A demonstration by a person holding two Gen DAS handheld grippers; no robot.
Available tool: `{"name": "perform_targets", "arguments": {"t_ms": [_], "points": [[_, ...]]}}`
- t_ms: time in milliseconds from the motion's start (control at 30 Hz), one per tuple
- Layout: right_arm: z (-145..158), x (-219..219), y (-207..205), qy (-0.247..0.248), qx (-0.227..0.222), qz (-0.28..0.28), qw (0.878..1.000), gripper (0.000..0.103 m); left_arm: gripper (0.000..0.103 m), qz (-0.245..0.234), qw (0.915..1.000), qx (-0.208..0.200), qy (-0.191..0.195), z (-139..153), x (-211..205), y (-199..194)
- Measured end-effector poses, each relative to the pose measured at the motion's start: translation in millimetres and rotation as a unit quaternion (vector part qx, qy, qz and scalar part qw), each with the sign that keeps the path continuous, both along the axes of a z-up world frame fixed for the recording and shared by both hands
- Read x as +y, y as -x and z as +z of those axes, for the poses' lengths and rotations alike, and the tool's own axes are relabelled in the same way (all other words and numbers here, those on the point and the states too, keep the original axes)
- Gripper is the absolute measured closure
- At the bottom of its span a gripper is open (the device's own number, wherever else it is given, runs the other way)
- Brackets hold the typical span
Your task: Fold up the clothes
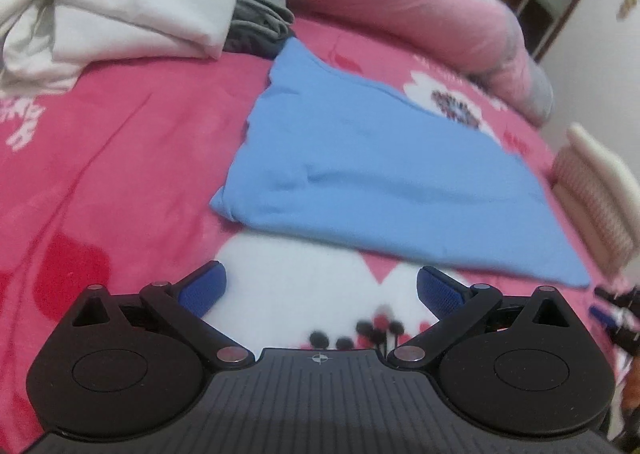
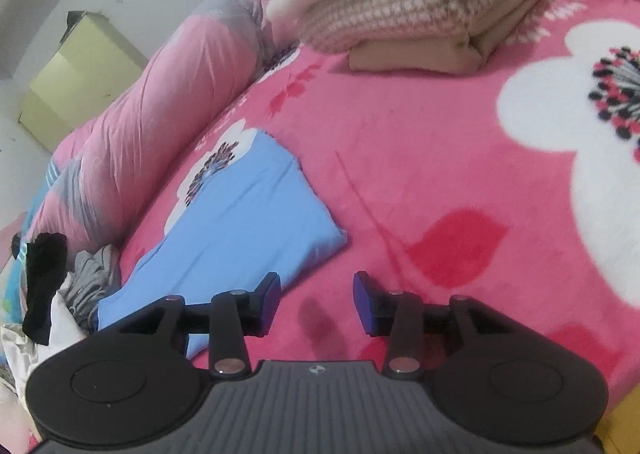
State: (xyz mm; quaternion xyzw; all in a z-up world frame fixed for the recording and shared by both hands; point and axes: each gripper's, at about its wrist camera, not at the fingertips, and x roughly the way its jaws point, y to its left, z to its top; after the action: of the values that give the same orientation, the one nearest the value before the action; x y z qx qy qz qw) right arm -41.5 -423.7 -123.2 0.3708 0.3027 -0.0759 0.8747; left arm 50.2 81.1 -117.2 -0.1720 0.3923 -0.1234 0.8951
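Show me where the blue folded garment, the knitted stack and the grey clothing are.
blue folded garment (image 1: 380, 181): left wrist view, middle of its top.
knitted stack (image 2: 424, 1): right wrist view, front of the knit layer.
grey clothing (image 1: 260, 17): left wrist view, its crumpled middle.

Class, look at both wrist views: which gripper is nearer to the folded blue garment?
Right. The right gripper has one finger over the blue garment's edge; the left gripper hangs short of it, over the pink blanket.
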Motion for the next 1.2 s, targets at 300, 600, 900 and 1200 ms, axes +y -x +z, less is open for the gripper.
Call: {"name": "perform_targets", "arguments": {"t_ms": [300, 600, 900, 1200], "points": [[-3.0, -8.9, -22.8, -0.019, 0.008, 0.004, 1.0, 0.06, 0.002, 0.028, 0.9984, -0.037, 0.033, -7.5, -0.4, -14.6], [-12.9, -21.7, -40.9, -0.071, -0.01, -0.021, 0.997, 0.06, 0.03, 0.062, 0.9932, -0.049, 0.086, -12.3, 15.4, -22.2], [-17.6, -26.5, -49.8, -0.083, -0.023, -0.02, 0.996, 0.086, 0.082, 0.079, 0.9907, -0.045, 0.101, -16.0, 23.2, -23.9], [21.1, -9.9, -26.0, -0.027, -0.074, -0.019, 0.997, 0.097, 0.101, 0.09, 0.9854, -0.09, 0.112, 12.4, 33.6, 2.8]]}}
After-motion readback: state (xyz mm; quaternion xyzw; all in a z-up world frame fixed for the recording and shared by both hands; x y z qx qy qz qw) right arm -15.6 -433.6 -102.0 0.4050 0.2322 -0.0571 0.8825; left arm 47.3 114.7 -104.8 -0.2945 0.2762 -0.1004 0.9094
